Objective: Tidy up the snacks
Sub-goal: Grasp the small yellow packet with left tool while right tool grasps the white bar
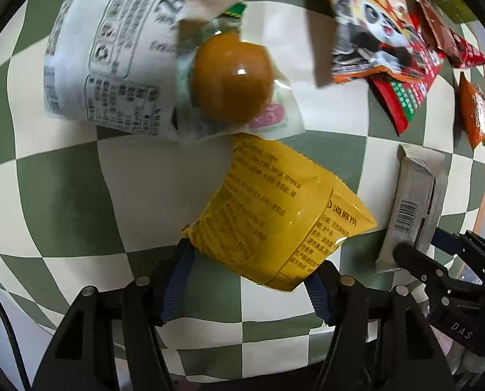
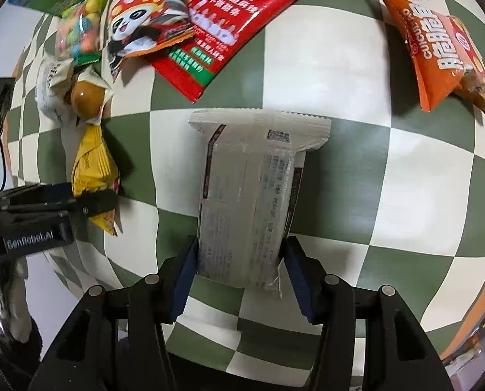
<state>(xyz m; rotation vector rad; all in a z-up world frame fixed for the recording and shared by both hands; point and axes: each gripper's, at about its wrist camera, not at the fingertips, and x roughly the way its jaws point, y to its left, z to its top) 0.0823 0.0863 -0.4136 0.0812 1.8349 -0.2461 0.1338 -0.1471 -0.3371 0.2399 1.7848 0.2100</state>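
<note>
My left gripper [image 1: 252, 260] is shut on the near end of a yellow snack packet [image 1: 275, 208], its blue pads pressing on both lower corners. The packet lies on the green-and-cream checked cloth [image 1: 63, 195]. In the right wrist view the same left gripper [image 2: 94, 202] clamps the yellow packet [image 2: 91, 166] at the far left. My right gripper [image 2: 240, 247] is shut on the near end of a grey-white bar packet [image 2: 249, 189] lying lengthwise away from it. In the left wrist view the right gripper [image 1: 424, 244] holds that bar packet [image 1: 411, 208] at the right.
Just beyond the yellow packet lie a brown egg in clear wrap [image 1: 232, 78] and a white printed packet [image 1: 105, 58]. Farther back are a panda packet [image 2: 141, 22], a red packet [image 2: 229, 29], a bag of coloured candy [image 2: 79, 32] and an orange packet [image 2: 444, 49].
</note>
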